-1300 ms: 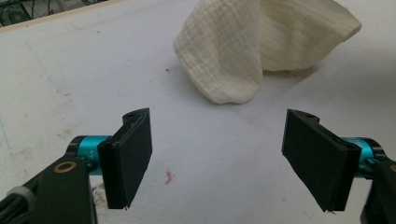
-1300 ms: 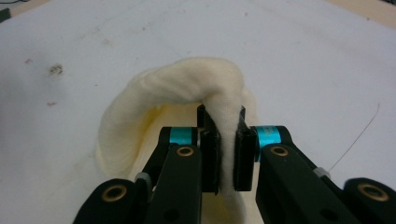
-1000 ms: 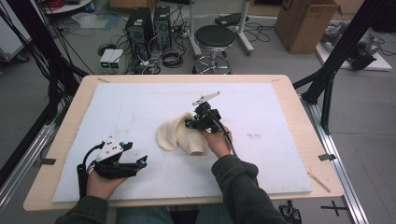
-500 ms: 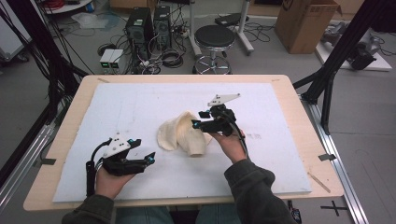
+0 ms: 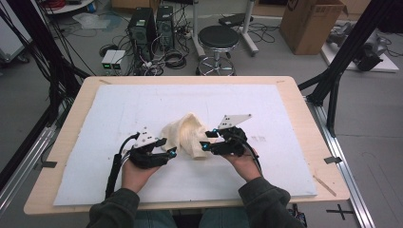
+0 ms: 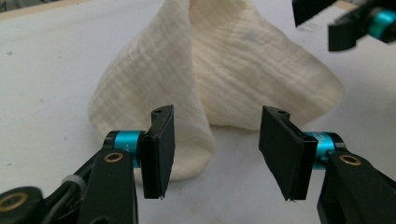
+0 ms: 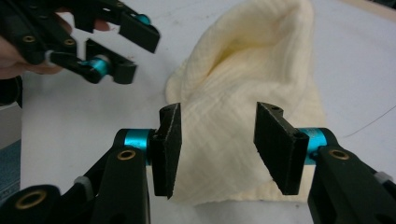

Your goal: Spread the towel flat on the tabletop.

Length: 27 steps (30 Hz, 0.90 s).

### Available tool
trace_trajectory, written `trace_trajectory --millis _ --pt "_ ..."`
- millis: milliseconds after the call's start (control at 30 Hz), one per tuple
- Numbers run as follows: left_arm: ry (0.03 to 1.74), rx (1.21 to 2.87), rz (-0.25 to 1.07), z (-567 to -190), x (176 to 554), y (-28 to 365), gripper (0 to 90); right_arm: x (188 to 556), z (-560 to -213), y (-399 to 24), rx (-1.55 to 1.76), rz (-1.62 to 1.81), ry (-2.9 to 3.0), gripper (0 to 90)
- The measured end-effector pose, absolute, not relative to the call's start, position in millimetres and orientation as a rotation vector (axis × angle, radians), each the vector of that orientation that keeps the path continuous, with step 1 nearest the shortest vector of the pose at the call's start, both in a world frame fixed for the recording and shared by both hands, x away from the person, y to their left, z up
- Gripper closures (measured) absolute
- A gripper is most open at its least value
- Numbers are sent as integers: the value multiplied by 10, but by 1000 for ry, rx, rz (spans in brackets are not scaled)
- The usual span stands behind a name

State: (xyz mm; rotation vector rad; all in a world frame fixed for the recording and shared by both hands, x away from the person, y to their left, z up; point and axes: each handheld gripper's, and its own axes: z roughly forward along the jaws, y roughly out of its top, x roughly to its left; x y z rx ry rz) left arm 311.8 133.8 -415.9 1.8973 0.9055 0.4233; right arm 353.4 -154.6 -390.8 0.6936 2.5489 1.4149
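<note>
No writing can be read on the wooden tabletop (image 5: 304, 102) or on the white mat (image 5: 142, 102) covering it, and beyond its far edge stand a cardboard box (image 5: 309, 23) and a black stool (image 5: 218, 38). Mid-mat lies a crumpled cream muslin cloth (image 5: 187, 135), ribbed and peaked. The left hand-held gripper (image 5: 168, 148), its jaws just closing, and the right hand-held gripper (image 5: 205, 141) flank it, both part open, gripping nothing.
</note>
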Motion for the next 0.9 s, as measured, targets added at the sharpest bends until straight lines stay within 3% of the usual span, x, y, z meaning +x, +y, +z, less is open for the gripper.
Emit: trace_trajectory --millis 167,267,333,500,667,900 --pt "1016 1931 419 -4308 3326 1245 486 3553 -4100 -1495 713 1396 2598 505" --pt "1067 1929 422 -4360 3409 1243 543 3556 -4194 -1440 704 1367 2630 501" --pt "1073 1932 424 -4375 3439 1250 626 3561 -4233 -1396 715 1338 2653 513" --pt "1054 1964 442 -4372 3456 1295 848 3579 -4327 -1288 687 1267 2690 686" --pt "1001 1997 430 -4281 3447 1393 868 3579 -4404 -1254 670 1217 2728 885" --pt "894 2047 468 -3915 3403 1612 868 3587 -4323 -1370 691 1258 2702 895"
